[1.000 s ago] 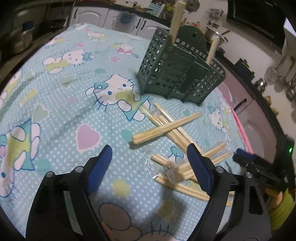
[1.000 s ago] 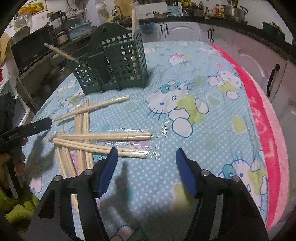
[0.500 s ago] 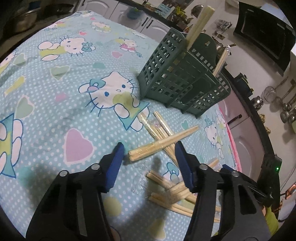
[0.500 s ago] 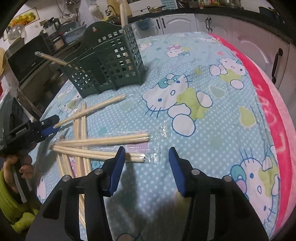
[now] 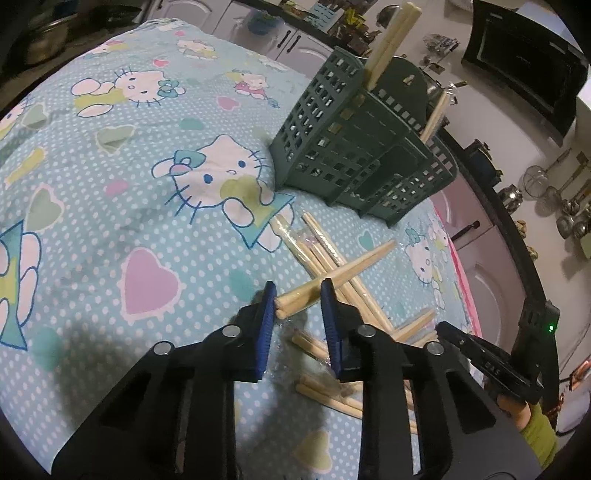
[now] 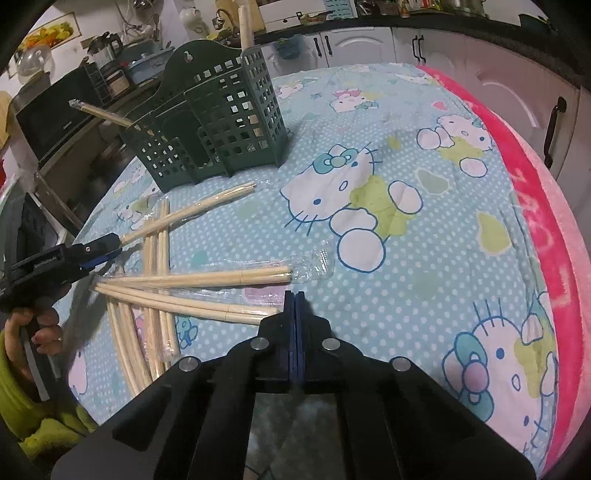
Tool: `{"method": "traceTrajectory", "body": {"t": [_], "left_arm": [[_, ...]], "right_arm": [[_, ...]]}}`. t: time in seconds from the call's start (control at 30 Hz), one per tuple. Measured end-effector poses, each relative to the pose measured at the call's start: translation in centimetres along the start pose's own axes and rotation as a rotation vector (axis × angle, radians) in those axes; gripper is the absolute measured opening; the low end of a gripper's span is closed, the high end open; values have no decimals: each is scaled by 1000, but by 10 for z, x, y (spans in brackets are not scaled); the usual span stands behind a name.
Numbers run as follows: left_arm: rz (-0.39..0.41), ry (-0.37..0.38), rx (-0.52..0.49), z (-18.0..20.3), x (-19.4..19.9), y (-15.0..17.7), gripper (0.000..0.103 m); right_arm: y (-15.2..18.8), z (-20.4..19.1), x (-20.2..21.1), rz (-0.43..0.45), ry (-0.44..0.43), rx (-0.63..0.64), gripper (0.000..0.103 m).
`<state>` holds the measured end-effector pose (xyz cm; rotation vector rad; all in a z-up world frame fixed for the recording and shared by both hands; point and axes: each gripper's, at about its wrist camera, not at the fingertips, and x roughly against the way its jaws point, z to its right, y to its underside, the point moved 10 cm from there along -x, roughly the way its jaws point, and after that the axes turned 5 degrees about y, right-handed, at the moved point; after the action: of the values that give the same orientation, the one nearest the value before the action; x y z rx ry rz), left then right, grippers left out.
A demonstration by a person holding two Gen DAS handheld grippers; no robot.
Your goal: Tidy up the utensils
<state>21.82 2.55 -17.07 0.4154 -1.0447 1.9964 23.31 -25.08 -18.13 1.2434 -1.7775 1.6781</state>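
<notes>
A green slotted utensil holder (image 5: 354, 166) (image 6: 221, 129) stands on the Hello Kitty cloth with chopsticks (image 5: 391, 29) upright in it. Several plastic-wrapped wooden chopstick pairs lie crossed in front of it. My left gripper (image 5: 299, 293) (image 6: 107, 247) is closing on the thick end of one slanted pair (image 5: 343, 269) (image 6: 192, 210), and its blue pads touch both sides. My right gripper (image 6: 294, 295) (image 5: 443, 326) is shut, its tips at the wrapper end of the nearest pair (image 6: 184, 304). Whether plastic is pinched there I cannot tell.
Another wrapped pair (image 6: 207, 280) lies just beyond my right tips, with more pairs (image 6: 159, 258) under it. The cloth (image 6: 424, 295) ends in a pink border (image 6: 546, 258) on the right. Kitchen cabinets (image 6: 351, 44) and hanging ladles (image 5: 569, 206) ring the table.
Both pairs of jaws went from wide to narrow. The left gripper came onto the thick end of the slanted chopstick pair. The right gripper's pads met at the nearest pair's wrapper end.
</notes>
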Motion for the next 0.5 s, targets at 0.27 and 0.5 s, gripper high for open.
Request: {"method": "traceTrajectory", "body": {"t": [0.27, 0.5], "left_arm": [[31, 63, -38, 21, 17, -5, 9], [63, 83, -116, 52, 33, -17, 5]], "right_arm": [[-9, -7, 17, 53, -11, 23, 1], [-27, -19, 40, 123, -14, 66, 1]]}}
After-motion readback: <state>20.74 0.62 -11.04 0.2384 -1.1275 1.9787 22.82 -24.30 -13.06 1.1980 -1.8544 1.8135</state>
